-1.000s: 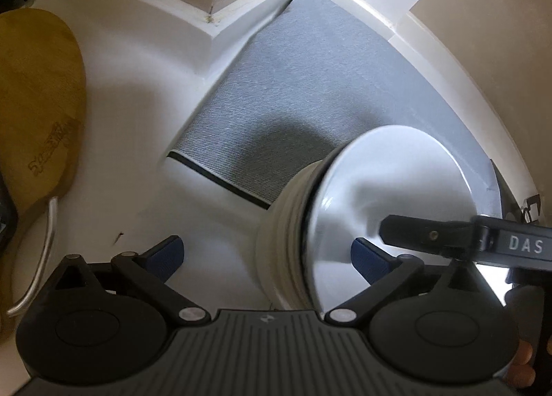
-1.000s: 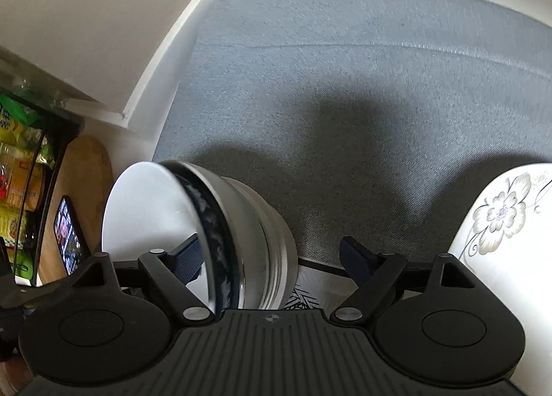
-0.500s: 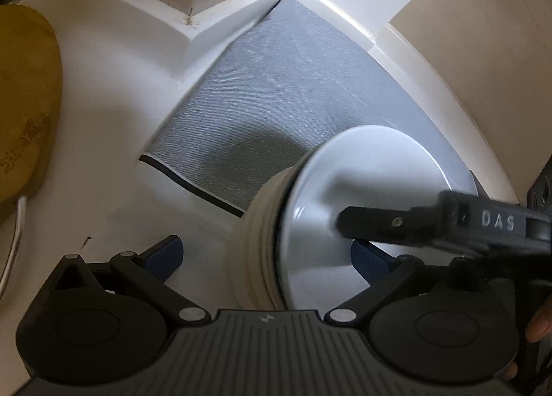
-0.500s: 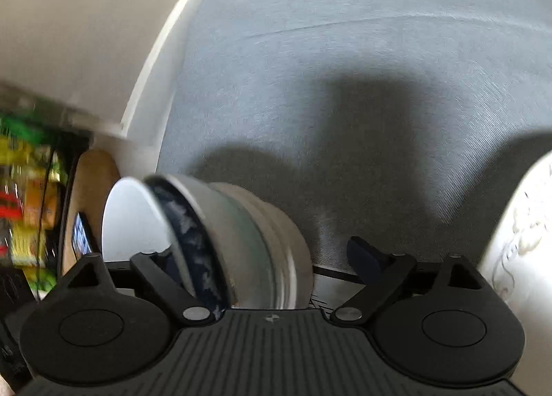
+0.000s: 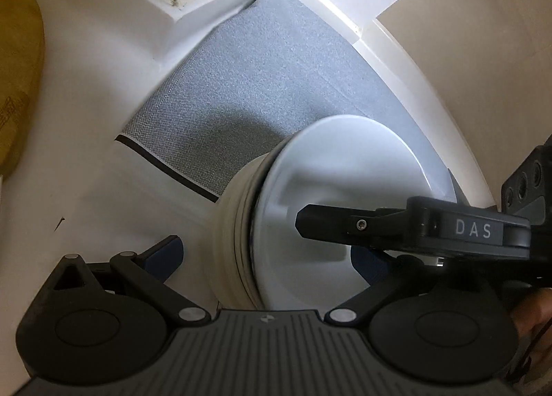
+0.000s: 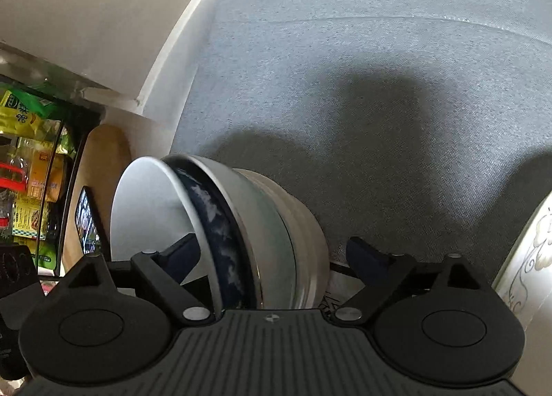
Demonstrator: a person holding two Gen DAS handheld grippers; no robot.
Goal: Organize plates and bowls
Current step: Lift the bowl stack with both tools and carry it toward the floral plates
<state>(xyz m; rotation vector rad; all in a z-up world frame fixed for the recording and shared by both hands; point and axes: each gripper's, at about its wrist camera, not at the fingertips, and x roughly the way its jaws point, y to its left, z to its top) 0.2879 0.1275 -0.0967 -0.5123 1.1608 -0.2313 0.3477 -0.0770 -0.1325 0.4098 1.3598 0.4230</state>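
Note:
A stack of nested bowls (image 5: 238, 230) is between the fingers of both grippers, seen tipped on its side. The inner bowl (image 5: 338, 171) is white inside with a dark blue patterned rim (image 6: 220, 223); the outer ones are cream. My left gripper (image 5: 265, 258) is open, its fingers wide on either side of the stack. My right gripper (image 6: 276, 254) is open too, one finger (image 5: 331, 223) reaching inside the inner bowl, the other (image 6: 365, 254) outside the stack. A grey mat (image 6: 345, 85) lies behind.
A flowered white plate (image 6: 524, 258) stands at the right edge of the right wrist view. A wooden board (image 5: 17, 85) lies on the white counter (image 5: 86, 154) at the left. A phone (image 6: 86, 223) and snack packets (image 6: 31, 140) are at the far left. White walls close the corner.
The left gripper has shifted so the bowl stack sits more centrally between its fingers. The right gripper's finger has reached further across the inner bowl. Both stay open.

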